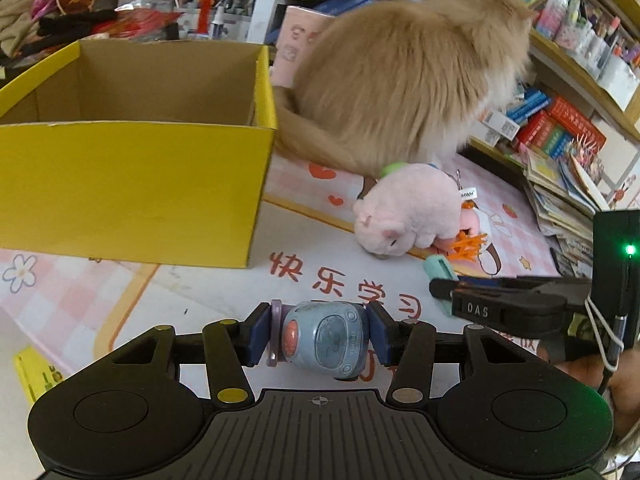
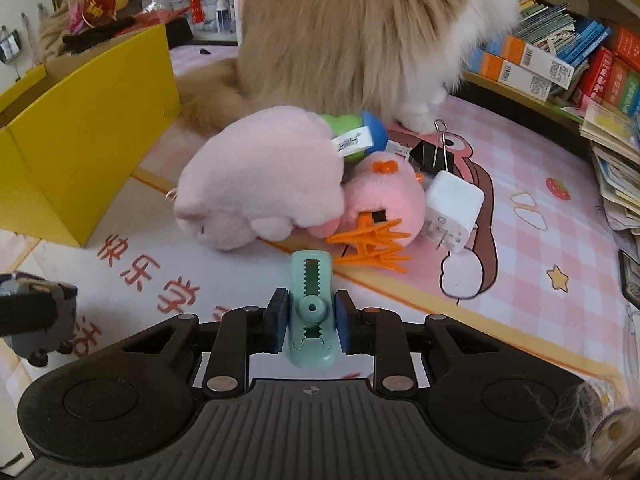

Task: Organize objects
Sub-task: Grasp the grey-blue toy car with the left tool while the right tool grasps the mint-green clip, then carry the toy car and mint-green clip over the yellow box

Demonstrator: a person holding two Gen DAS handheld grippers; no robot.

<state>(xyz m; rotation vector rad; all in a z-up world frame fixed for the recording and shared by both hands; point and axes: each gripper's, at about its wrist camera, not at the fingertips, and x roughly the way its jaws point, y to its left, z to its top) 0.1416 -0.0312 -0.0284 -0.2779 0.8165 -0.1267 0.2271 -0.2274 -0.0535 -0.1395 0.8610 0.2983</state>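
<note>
Fingers of the left gripper are clenched on a small blue toy, held above the patterned mat on the bench, beside the yellow box. A mint clip is pinched by the right gripper, just before the pink plush toys, behind which a cat is seen.

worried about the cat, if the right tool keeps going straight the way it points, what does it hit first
Probably not the cat. The right tool, shut on the mint clip, points at the orange clips against the pink plush toys; depth is uncertain.
</note>
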